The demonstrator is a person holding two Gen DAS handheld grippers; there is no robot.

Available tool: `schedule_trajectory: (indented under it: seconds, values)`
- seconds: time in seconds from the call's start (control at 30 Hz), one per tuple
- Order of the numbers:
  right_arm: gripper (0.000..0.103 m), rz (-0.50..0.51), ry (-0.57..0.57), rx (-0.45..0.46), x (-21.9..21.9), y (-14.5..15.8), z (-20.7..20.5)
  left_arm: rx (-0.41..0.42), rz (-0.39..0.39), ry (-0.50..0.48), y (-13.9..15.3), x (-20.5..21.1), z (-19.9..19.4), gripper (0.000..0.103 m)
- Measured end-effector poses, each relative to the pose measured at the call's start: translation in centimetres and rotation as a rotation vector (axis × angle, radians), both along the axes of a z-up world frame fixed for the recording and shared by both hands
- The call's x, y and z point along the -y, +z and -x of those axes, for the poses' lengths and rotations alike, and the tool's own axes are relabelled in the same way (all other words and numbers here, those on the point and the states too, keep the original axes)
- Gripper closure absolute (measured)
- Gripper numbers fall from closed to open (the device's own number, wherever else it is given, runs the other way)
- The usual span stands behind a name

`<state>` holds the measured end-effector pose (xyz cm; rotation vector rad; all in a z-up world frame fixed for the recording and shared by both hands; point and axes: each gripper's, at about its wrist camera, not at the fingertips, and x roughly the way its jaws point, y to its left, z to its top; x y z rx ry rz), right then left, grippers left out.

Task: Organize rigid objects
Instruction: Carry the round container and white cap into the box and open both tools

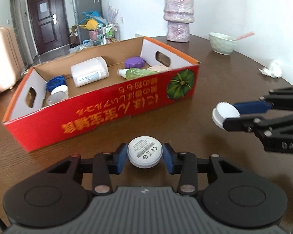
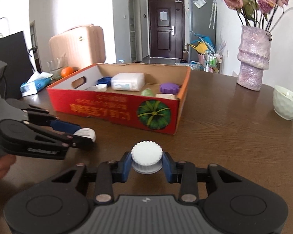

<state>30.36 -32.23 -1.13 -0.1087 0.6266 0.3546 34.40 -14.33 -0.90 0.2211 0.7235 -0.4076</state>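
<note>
My left gripper [image 1: 145, 157] is shut on a round white disc [image 1: 144, 152] with a barcode label, held above the brown table; it shows in the right wrist view as well, left gripper [image 2: 84, 134] on the disc [image 2: 87, 133]. My right gripper [image 2: 146, 160] is shut on a white ribbed bottle cap [image 2: 146, 154]; in the left wrist view this right gripper [image 1: 227, 115] enters from the right with the cap [image 1: 225, 113]. Ahead stands an open red cardboard box [image 1: 107, 105] [image 2: 115, 110], holding a white tub [image 1: 89, 71], a purple lid [image 1: 134, 62], a green bottle [image 1: 138, 72], a blue lid [image 1: 55, 81] and a white lid [image 1: 58, 94].
A pink-purple vase [image 2: 253, 58] with dried flowers and a pale green bowl [image 2: 286, 102] stand at the table's far right. Crumpled white paper [image 1: 272, 70] lies near the right edge. A tissue pack [image 2: 36, 83], an orange [image 2: 67, 71] and a glass sit left of the box.
</note>
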Motion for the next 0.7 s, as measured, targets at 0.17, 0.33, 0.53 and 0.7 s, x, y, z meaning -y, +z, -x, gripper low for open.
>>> schedule_trajectory:
  seconds: [0.17, 0.33, 0.53, 0.7]
  values:
    - [0.069, 0.016, 0.037, 0.043, -1.7, 1.6, 2.6, 0.136, -0.030, 0.002, 2.7, -2.1, 3.6, 0.063]
    - [0.069, 0.016, 0.062, 0.045, -3.6, 2.4, 3.0, 0.125, 0.010, 0.062, 4.3, -4.2, 2.8, 0.063]
    - [0.069, -0.016, 0.076, 0.041, -5.2, 3.3, 0.9, 0.088, 0.016, 0.090, 5.3, -5.5, -1.0, 0.063]
    - [0.069, -0.064, 0.063, 0.037, -6.4, 4.8, -4.2, 0.148, -0.033, 0.130, 7.0, -5.1, -6.1, 0.063]
